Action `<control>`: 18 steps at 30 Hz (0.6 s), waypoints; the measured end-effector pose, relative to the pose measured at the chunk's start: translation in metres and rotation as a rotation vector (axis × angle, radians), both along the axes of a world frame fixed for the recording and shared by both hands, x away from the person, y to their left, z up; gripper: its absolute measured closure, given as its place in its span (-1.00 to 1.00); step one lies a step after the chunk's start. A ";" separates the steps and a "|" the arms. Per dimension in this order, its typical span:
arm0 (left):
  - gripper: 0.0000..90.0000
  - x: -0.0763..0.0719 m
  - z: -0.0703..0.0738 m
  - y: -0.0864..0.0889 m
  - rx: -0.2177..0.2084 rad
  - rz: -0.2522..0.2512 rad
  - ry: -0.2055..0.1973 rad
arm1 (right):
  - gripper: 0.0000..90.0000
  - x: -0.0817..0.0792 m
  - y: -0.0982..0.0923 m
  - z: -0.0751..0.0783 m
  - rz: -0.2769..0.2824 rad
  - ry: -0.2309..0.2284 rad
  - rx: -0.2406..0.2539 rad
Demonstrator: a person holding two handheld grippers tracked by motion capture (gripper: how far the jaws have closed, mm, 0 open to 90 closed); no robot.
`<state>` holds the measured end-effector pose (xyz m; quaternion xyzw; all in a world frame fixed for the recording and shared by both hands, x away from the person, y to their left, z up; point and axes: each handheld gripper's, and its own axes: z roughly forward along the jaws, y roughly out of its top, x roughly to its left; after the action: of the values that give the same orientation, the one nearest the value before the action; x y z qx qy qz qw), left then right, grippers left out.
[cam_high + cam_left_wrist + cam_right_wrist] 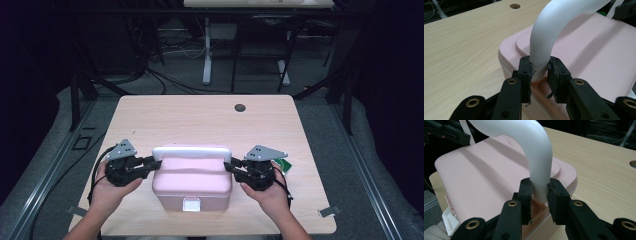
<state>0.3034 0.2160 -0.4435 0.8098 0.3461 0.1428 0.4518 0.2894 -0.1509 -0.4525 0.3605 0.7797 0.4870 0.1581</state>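
A pink lidded box (pixel 192 181) with a white latch (pixel 191 204) at its front stands near the table's front edge. Its white handle (pixel 192 152) arches over the lid from side to side. My left gripper (pixel 152 163) is at the box's left side, and in the left gripper view its pads press on the handle's left leg (pixel 539 60). At the box's right side my right gripper (pixel 230 166) does the same, with its pads clamped on the handle's right leg (pixel 539 182). In each gripper view the other gripper is a dark shape beyond the lid.
The light wooden table (pixel 200 120) has a round cable hole (pixel 240 107) near its far edge. A small green thing (pixel 281 165) lies just behind the right hand. Desk legs, a chair and cables stand on the dark floor beyond the table.
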 end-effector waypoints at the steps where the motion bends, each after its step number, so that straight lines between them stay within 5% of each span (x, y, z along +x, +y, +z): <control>1: 0.63 0.000 0.000 0.000 0.004 0.000 0.001 | 0.64 0.000 0.000 0.000 0.001 0.000 0.002; 18: 0.63 0.000 0.005 -0.001 0.016 -0.005 0.013 | 0.64 0.000 0.000 0.003 0.000 0.011 -0.001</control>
<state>0.3037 0.2153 -0.4383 0.8152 0.3460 0.1391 0.4432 0.2892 -0.1507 -0.4493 0.3630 0.7806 0.4849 0.1541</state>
